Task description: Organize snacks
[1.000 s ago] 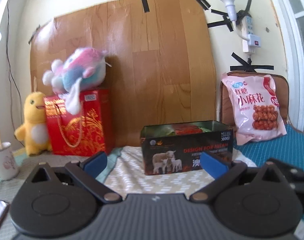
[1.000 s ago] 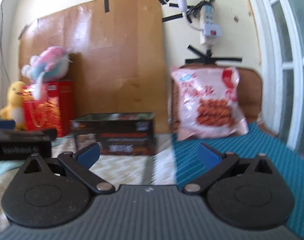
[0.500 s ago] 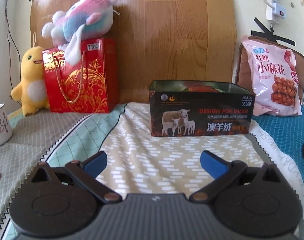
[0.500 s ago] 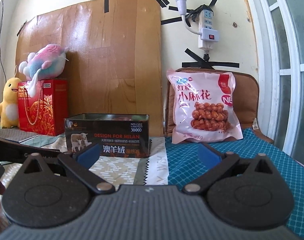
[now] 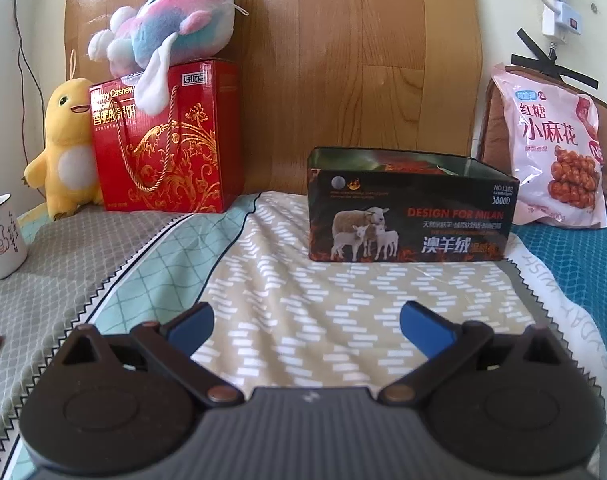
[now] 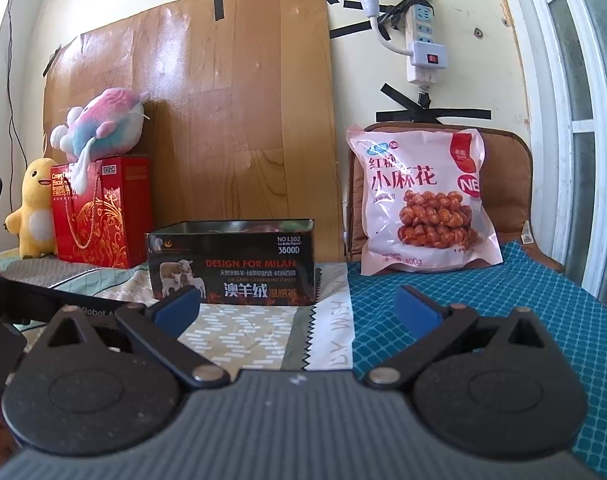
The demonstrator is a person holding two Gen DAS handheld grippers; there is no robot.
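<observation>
Left wrist view, from 9 o'clock toward 3 o'clock: a white mug (image 5: pixel 1 236) stands at the frame edge, with a yellow plush duck (image 5: pixel 65 148) behind it at about 10 o'clock. Just beside the duck stands a red gift box (image 5: pixel 165 140) with a gold cord handle; a pink-and-blue plush toy (image 5: pixel 167 32) rests on its top. A wood-grain board (image 5: pixel 343 60) leans against the wall behind them. At about 1 o'clock an open black tin (image 5: pixel 409 208), printed with sheep, sits on the patterned cloth (image 5: pixel 287 296); red contents show inside, but they cannot be identified. At 2 o'clock the pink snack bag (image 5: pixel 555 148) stands upright, leaning on a brown cushion (image 5: pixel 489 120), well apart from the tin. The left gripper (image 5: pixel 305 322) is spread wide, holding nothing, with bare cloth between its blue pads. Right wrist view: the red gift box (image 6: pixel 99 212) lies at 10 o'clock, the tin (image 6: pixel 233 264) at 11 o'clock, and the snack bag (image 6: pixel 423 200) at 1 o'clock on the blue cloth (image 6: pixel 503 300). A white power strip (image 6: pixel 421 40) is taped to the wall above the bag. The right gripper (image 6: pixel 297 304) is likewise spread wide and empty, its left pad overlapping the lower front of the tin in the view.
</observation>
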